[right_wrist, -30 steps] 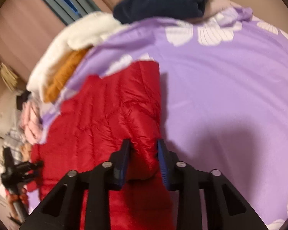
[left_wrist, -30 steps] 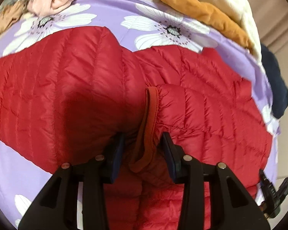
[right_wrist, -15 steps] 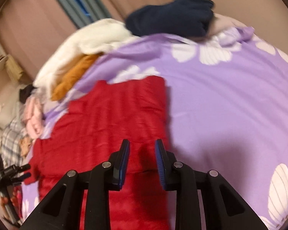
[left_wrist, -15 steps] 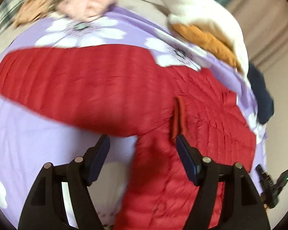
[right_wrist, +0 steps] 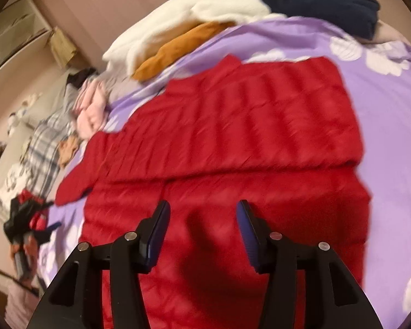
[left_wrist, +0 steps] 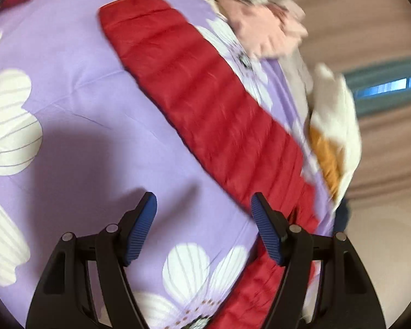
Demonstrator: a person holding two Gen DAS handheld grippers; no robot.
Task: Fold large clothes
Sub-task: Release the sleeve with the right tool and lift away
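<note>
Left gripper (left_wrist: pixel 204 229): jaws wide, holding nothing, over bare bedspread (left_wrist: pixel 96 142) beside the sleeve (left_wrist: pixel 205 96).
Right gripper (right_wrist: pixel 202 233): jaws wide, holding nothing, above the jacket (right_wrist: pixel 233 142).
Jacket: red, flat mid-bed, 1 sleeve stretched out, likely spread for folding.
Clothes pile (right_wrist: pixel 183 35): far edge.

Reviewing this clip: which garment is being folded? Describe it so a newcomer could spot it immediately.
Start at the purple floral bedsheet covering the bed. Spread across its middle, below the open right gripper, lies the red puffer jacket. Unlike the white, orange, navy and pink clothes heaped along the far edge, it is laid flat, shiny and quilted in stitched bands.
</note>
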